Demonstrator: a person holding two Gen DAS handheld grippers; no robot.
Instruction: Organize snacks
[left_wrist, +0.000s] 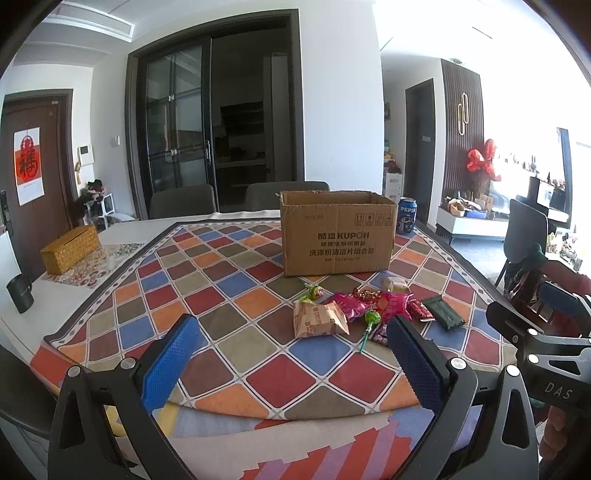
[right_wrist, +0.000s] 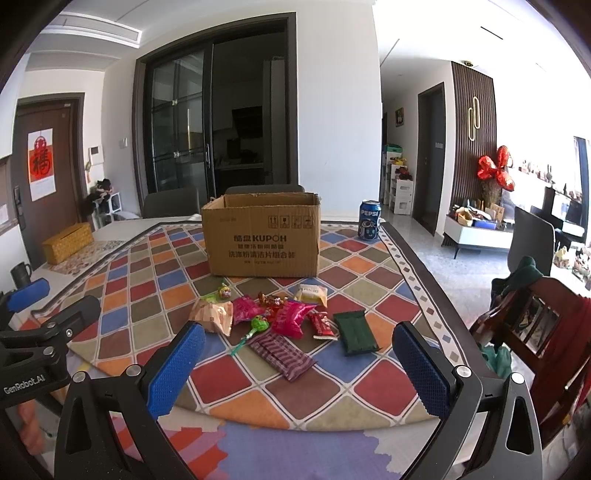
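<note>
An open cardboard box (left_wrist: 336, 236) (right_wrist: 263, 238) stands on the checkered tablecloth. In front of it lies a pile of snacks: a tan packet (left_wrist: 319, 319) (right_wrist: 212, 314), pink packets (left_wrist: 395, 304) (right_wrist: 291, 317), a green lollipop (left_wrist: 371, 319) (right_wrist: 258, 325), a dark green packet (left_wrist: 443, 312) (right_wrist: 356, 332), a purple striped packet (right_wrist: 282, 354) and a small red packet (right_wrist: 321, 325). My left gripper (left_wrist: 291, 354) is open and empty, hovering short of the pile. My right gripper (right_wrist: 299, 360) is open and empty, near the purple packet.
A Pepsi can (left_wrist: 406, 216) (right_wrist: 369, 219) stands right of the box. A woven yellow box (left_wrist: 70, 249) and a dark mug (left_wrist: 20, 293) sit at the table's left. A wooden chair (right_wrist: 535, 332) stands at the right edge. Chairs sit behind the table.
</note>
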